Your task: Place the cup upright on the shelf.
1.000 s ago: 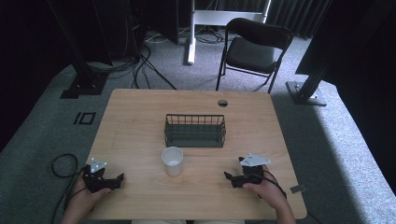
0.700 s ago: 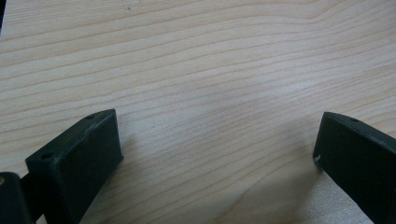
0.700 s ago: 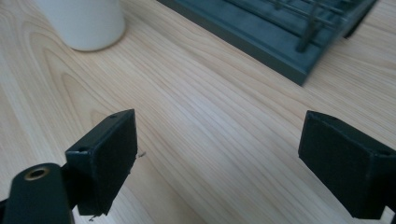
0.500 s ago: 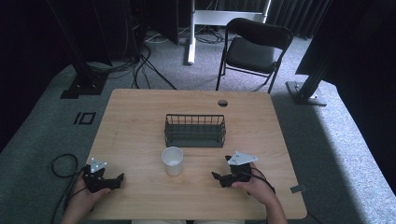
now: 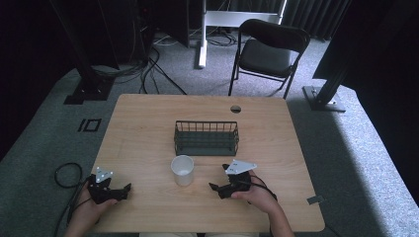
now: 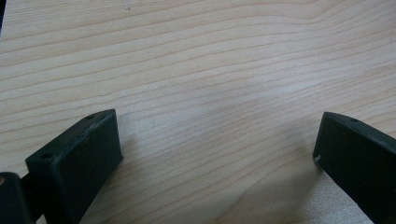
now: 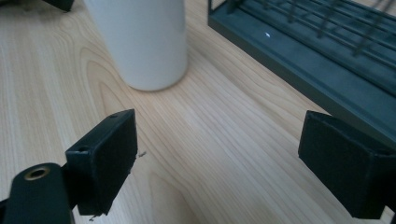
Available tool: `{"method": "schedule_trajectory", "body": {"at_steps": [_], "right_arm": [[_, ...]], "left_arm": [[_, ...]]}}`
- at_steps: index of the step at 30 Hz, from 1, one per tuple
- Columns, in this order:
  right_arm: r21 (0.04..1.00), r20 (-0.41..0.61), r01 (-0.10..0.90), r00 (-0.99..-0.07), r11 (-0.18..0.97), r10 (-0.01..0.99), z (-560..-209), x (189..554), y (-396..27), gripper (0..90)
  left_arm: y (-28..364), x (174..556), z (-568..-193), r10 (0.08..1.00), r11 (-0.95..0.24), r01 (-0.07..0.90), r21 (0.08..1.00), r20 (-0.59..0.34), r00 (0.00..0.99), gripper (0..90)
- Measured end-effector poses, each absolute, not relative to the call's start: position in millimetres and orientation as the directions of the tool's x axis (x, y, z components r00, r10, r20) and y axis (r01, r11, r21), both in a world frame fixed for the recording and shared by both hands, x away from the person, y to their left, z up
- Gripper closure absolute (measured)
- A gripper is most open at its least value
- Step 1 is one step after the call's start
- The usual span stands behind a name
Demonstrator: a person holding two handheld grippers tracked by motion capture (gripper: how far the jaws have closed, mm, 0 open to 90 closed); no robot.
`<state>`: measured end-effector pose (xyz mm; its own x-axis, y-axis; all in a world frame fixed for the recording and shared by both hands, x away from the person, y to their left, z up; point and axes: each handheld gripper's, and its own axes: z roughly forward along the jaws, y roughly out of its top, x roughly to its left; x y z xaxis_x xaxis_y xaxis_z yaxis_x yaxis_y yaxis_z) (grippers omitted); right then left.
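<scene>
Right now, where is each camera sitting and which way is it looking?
High view: above the person's side, looking forward and down on the table; both hands, left tool and right tool show.
Left gripper view: on the left tool, facing bare wood; two black jaws apart.
Right gripper view: on the right tool, facing the white cup and wire basket; jaws apart.
Shared: high and right gripper views both show cup and basket.
</scene>
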<state>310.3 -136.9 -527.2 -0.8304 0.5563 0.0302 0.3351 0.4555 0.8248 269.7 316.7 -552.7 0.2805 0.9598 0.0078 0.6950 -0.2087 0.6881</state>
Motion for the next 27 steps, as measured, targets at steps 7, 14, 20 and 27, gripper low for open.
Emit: {"method": "schedule_trajectory", "body": {"at_steps": [7, 14, 20, 27], "right_arm": [[0.83, 0.028, 0.311, -0.852, 0.463, 0.522, -526.7, 311.5, -119.1, 11.6], [0.837, 0.025, 0.29, -0.868, 0.464, 0.497, -524.9, 313.0, -102.9, 11.6], [0.847, 0.025, 0.273, -0.878, 0.456, 0.479, -523.1, 315.6, -88.1, 11.6], [0.851, 0.022, 0.26, -0.886, 0.457, 0.463, -524.3, 317.6, -74.3, 11.6]], "left_arm": [[316.7, 269.7, -552.7, 0.96, -0.209, 0.695, 0.688, 0.008, 0.281, 1.2], [316.7, 269.8, -552.7, 0.96, -0.209, 0.695, 0.688, 0.008, 0.281, 1.2], [316.7, 269.7, -552.7, 0.96, -0.209, 0.695, 0.688, 0.008, 0.281, 1.2], [316.7, 269.7, -552.7, 0.96, -0.209, 0.695, 0.688, 0.008, 0.28, 1.2]]}}
